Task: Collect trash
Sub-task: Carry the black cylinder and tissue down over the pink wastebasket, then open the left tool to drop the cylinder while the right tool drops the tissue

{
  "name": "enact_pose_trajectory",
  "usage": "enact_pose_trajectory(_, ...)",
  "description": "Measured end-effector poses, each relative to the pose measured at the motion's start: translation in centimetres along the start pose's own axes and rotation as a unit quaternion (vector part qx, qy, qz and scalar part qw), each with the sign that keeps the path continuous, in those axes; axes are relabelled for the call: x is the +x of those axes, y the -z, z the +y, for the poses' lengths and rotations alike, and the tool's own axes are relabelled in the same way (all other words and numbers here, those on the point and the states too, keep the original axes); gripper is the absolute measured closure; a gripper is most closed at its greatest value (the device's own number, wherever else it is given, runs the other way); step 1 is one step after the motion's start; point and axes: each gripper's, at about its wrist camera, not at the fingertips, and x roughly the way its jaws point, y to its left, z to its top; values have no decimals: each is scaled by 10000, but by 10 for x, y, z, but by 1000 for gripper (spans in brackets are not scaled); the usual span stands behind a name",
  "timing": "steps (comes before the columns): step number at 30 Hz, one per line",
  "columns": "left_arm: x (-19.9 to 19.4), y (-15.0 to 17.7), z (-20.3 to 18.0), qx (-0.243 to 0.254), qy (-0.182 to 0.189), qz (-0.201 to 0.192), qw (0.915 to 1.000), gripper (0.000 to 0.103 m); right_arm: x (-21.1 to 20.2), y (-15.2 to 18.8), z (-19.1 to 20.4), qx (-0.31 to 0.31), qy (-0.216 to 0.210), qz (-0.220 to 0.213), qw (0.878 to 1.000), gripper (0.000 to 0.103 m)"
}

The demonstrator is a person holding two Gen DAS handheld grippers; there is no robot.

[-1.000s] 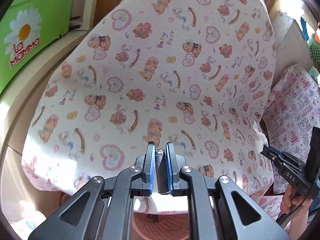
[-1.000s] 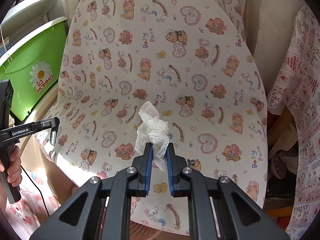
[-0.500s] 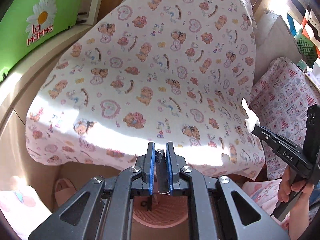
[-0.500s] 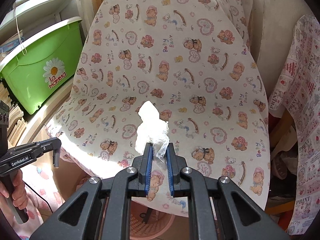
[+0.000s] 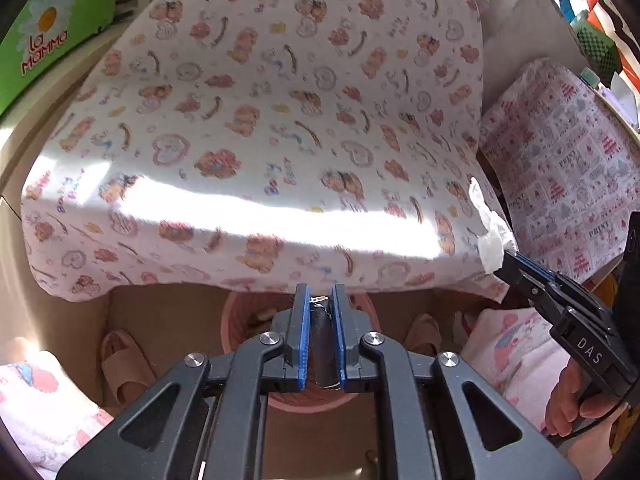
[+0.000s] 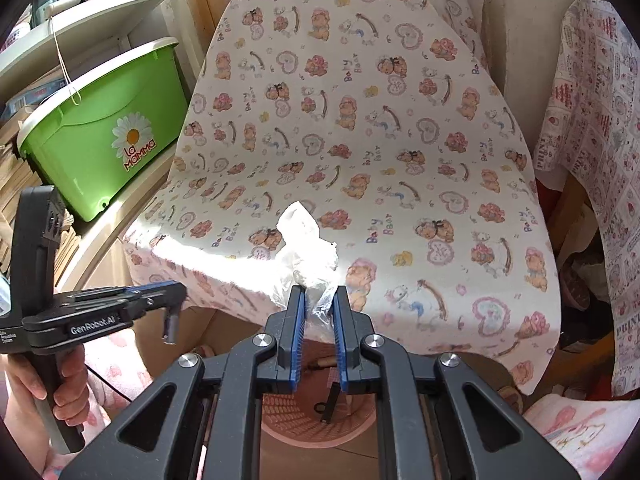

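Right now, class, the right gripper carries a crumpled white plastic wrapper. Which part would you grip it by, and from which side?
Grip the wrapper by its bunched lower end, where the right gripper already pinches it. Come from below, toward the viewer in the right wrist view: the loose, wide crumple fans upward, while the lower end narrows into a tuft that fits between the pads.

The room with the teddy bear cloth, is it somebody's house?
Probably yes, a lived-in room at home. A teddy bear cloth drapes what looks like a chair, a green storage box sits on a shelf, and slippers lie on the floor by a pink basket.
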Motion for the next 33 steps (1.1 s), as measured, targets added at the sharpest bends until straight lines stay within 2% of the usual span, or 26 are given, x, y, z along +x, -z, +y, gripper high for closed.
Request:
enact_pose_trajectory(2,8,9,1,-121,82,195,9997,93,5,12,3,85,-178,216,9996,90)
enact_pose_trajectory(4,17,16,4,-205,13,363,9991,93,13,23,8,88,-357,495,9981,90)
enact_pose_trajectory(6,27,19,7,-233,-172,480,9984,93,25,31,13,-34,-223,760,9969,90)
enact_pose_trajectory(9,45,23,11,-185,-547,638,9963,93,43,43,15,-111,216,977,9949,90)
enact_pose_trajectory(11,57,28,15,-178,-729,758,9943,93,56,52,15,-144,215,1240,9919,90)
enact_pose_trajectory(17,77,35,17,-292,-588,945,9934,93,97,75,14,-80,163,1969,9803,90)
enact_pose_trajectory(21,90,35,16,-165,-886,954,9914,92,119,84,8,73,216,2248,9741,90)
enact_pose_trajectory(24,107,41,25,-337,-893,1156,9887,92,132,90,4,135,329,2328,9719,90)
enact_pose_trajectory(28,128,49,31,-389,-1146,1291,9842,91,153,101,-6,272,453,2558,9653,90)
enact_pose_trajectory(31,137,55,31,-352,-1259,1360,9820,91,163,104,-11,325,509,2782,9586,84)
enact_pose_trajectory(33,139,57,31,-324,-1252,1406,9816,91,163,104,-16,420,501,2739,9595,81)
